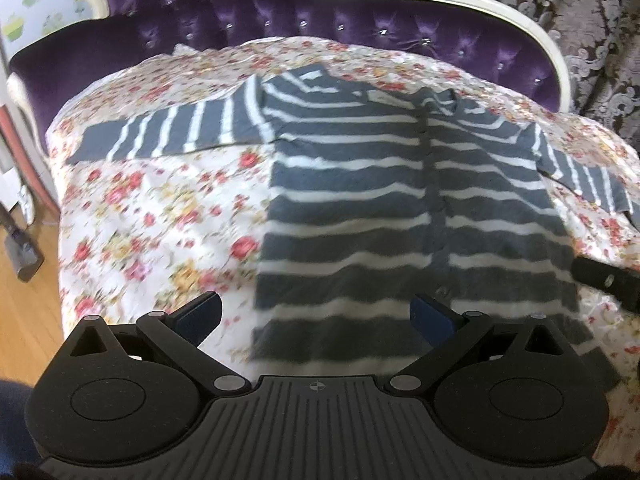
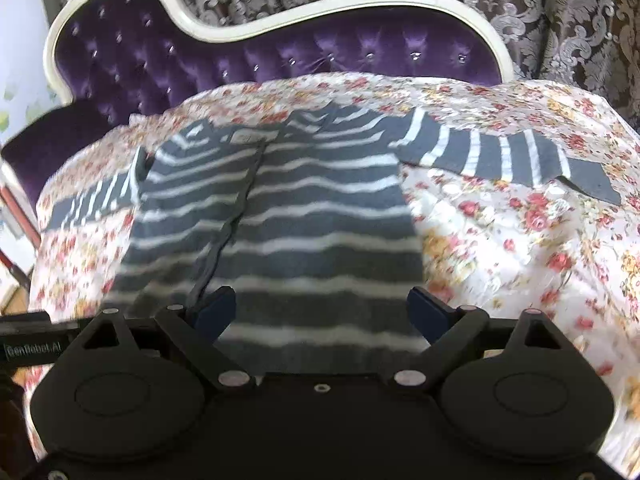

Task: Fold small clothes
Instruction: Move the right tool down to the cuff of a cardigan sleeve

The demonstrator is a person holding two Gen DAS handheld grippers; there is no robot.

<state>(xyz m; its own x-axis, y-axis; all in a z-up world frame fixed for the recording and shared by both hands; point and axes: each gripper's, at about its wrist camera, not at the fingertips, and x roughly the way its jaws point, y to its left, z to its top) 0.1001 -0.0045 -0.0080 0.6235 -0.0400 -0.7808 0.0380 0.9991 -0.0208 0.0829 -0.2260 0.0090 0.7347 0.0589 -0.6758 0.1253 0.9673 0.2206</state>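
A small grey cardigan with white stripes [image 1: 360, 184] lies flat, front up, on a floral sheet [image 1: 160, 216], both sleeves spread out to the sides. In the right wrist view the same cardigan [image 2: 312, 216] fills the middle. My left gripper [image 1: 316, 318] hovers over the cardigan's lower hem near its left edge, jaws wide apart with nothing between them. My right gripper [image 2: 320, 312] hangs above the hem on the right half, jaws wide apart and holding nothing. The tip of the right gripper [image 1: 608, 280] shows at the right edge of the left wrist view.
The sheet covers a purple tufted sofa with a white frame [image 1: 360, 28]. Patterned grey curtains [image 2: 520, 0] hang behind it. Wooden floor [image 1: 24, 304] and a grey object [image 1: 24, 256] lie to the left of the sofa.
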